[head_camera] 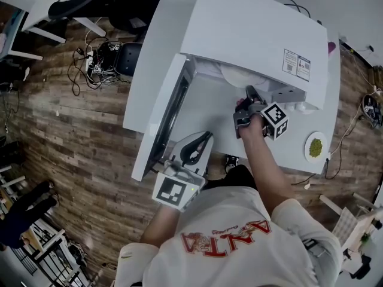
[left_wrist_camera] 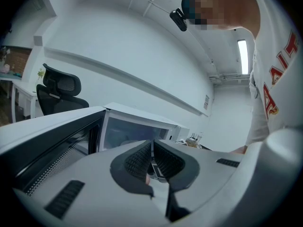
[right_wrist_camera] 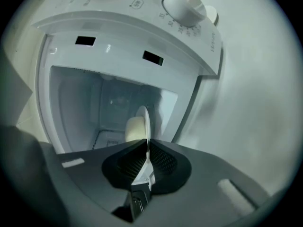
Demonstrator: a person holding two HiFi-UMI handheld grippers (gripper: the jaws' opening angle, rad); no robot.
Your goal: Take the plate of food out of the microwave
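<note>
Nearest the lens is the person's white shirt [head_camera: 239, 244] with red print, both arms reaching out from it. At the far left, on the wood floor [head_camera: 72, 136], stand a black chair [head_camera: 128, 58] and a tangle of cables [head_camera: 90, 61]. Next comes the microwave's door [head_camera: 161, 121], swung wide open and jutting past the bench's near edge. The left gripper [head_camera: 206, 137] sits just right of the door's free end, over the bench's near edge; its own view shows the jaws pressed together with nothing between them, aimed towards the open oven. Whether it touches the door I cannot tell. The bench [head_camera: 203, 109] is white, and the white microwave [head_camera: 251, 34] stands towards its far edge. The right gripper [head_camera: 249, 94] reaches into the mouth of the cavity, clenched on the near rim of the plate [head_camera: 234, 76]. In the right gripper view the plate [right_wrist_camera: 142, 122] is seen edge-on between the pads, with a pale round lump of food [right_wrist_camera: 134, 128] on it, and it is still inside the microwave. A dial [right_wrist_camera: 183, 4] shows on the control panel there. Farthest right, by the bench's near right corner, lies a saucer [head_camera: 315, 146] with something green on it, well apart from the microwave.
</note>
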